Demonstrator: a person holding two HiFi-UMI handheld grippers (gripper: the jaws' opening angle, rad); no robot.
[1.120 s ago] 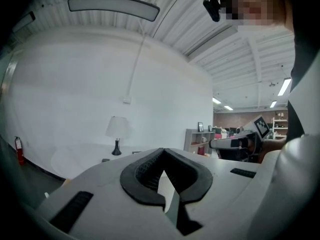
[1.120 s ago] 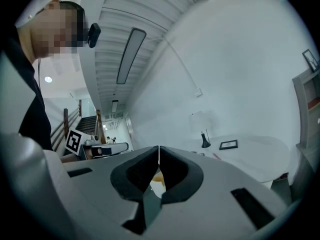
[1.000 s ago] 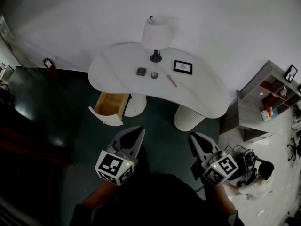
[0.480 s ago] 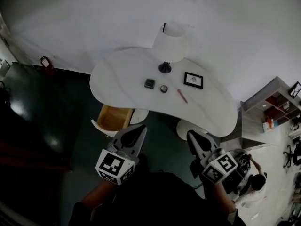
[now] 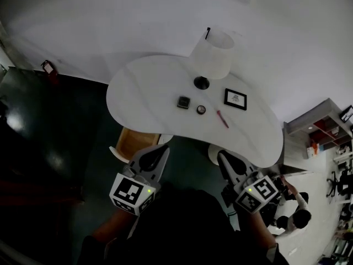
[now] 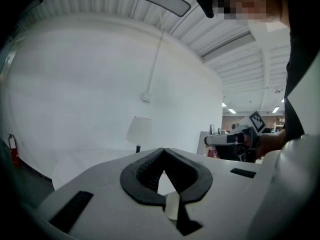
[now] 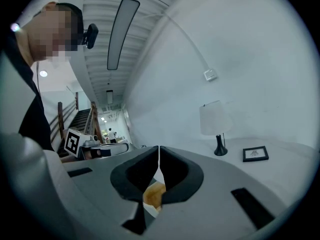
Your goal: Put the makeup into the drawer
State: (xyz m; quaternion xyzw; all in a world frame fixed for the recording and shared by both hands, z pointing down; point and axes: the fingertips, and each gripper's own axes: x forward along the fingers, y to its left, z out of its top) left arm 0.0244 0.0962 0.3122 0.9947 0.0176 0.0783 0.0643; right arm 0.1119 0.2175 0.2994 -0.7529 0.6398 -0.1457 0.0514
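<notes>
On the white curved table point(image 5: 149, 87) lie a dark square compact point(image 5: 183, 102), a small round compact point(image 5: 201, 109) and a pink stick point(image 5: 222, 118). Below the table's near edge a wooden drawer point(image 5: 134, 141) stands pulled out, partly hidden by the tabletop. My left gripper point(image 5: 162, 149) is shut and empty, its tips just right of the drawer. My right gripper point(image 5: 222, 156) is shut and empty too, short of the table's near edge. In the left gripper view the tips point(image 6: 163, 150) meet; in the right gripper view the tips point(image 7: 159, 149) meet likewise.
A white lamp point(image 5: 212, 54) and a small picture frame point(image 5: 235, 99) stand on the table behind the makeup. A shelf unit point(image 5: 325, 126) stands at the right, a person point(image 5: 292, 214) crouches at the lower right, and a red extinguisher point(image 5: 47, 68) is by the far wall.
The table has come nearer and sits lower in the head view. The drawer has slid partly under the tabletop's edge. Both grippers kept their stance and stayed shut.
</notes>
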